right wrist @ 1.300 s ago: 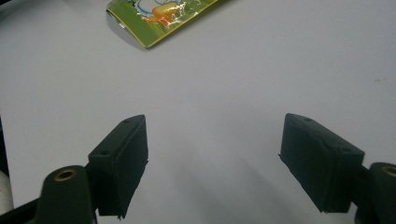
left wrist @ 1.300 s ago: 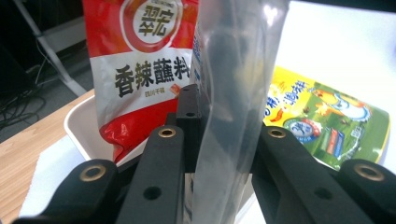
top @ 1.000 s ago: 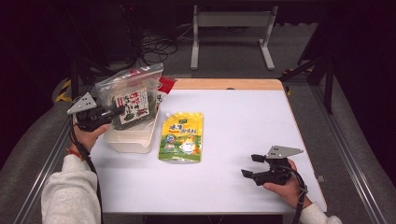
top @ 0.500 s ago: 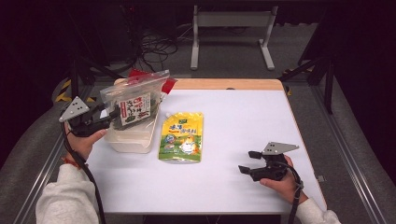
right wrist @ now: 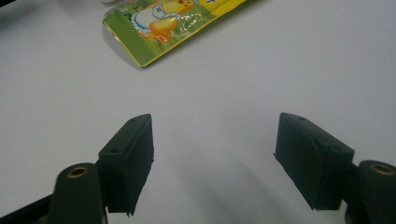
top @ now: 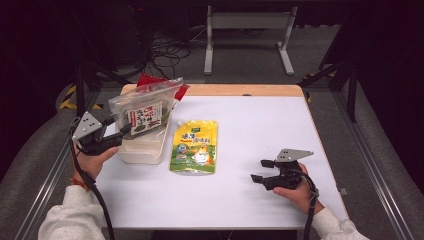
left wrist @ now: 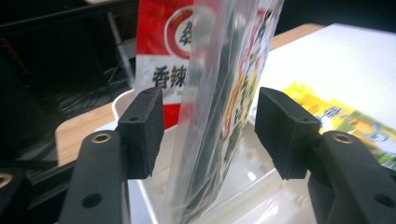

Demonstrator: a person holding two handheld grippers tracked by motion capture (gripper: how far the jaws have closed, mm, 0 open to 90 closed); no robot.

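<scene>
A clear bag (top: pixel 145 109) holding a dark snack packet stands tilted in the white bin (top: pixel 145 151) at the table's left. My left gripper (top: pixel 122 131) sits at the bag's lower left edge. In the left gripper view the bag (left wrist: pixel 219 116) stands between the jaws of the left gripper (left wrist: pixel 208 133) with a gap on each side; the jaws have just been opening. A yellow pouch (top: pixel 195 146) lies flat mid-table. My right gripper (top: pixel 259 170) hovers low over bare table at the right, open, its jaws just closing slightly with nothing between them.
A red packet (top: pixel 150 80) leans behind the clear bag at the bin's far end, also seen as a red-and-white label (left wrist: pixel 163 37). The yellow pouch's corner (right wrist: pixel 163 23) lies ahead of the right gripper (right wrist: pixel 212 158). Table edges drop to a dark floor with cables.
The left gripper's jaws have parted from the clear bag, and the hand has drawn back toward the near left. The bag has settled lower into the bin. The right hand has hardly moved.
</scene>
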